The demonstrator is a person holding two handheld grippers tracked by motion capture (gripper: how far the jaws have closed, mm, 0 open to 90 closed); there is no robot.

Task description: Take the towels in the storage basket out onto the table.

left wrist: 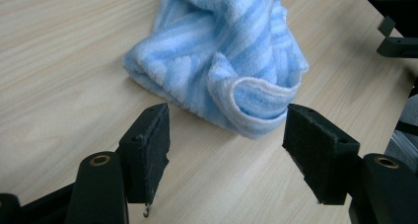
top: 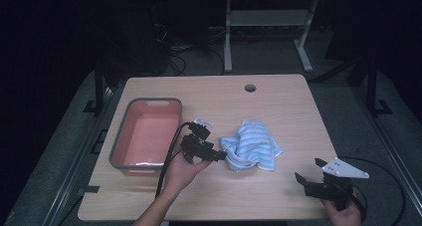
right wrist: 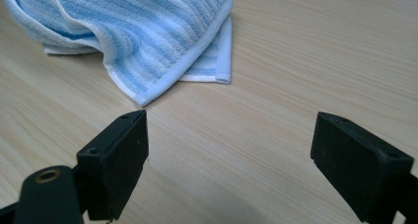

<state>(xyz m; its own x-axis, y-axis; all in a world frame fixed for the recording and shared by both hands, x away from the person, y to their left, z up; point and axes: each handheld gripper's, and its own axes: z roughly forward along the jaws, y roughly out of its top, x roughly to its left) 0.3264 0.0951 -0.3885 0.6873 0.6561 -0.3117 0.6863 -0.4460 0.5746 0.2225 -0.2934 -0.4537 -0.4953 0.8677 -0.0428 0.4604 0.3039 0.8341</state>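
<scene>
Left gripper [top: 219,155], jaws spread and empty, is held at frame centre just left of the striped towel [top: 253,145], far nearer than the right gripper [top: 309,170].

Bench [top: 278,106]: tub [top: 145,135] at the left side; towel [top: 253,145] crumpled near the middle, right of the tub. Left tool [top: 219,155] between tub and towel, just beside the towel's left edge. Right tool [top: 309,172] at the near right corner, well apart from the towel.
</scene>
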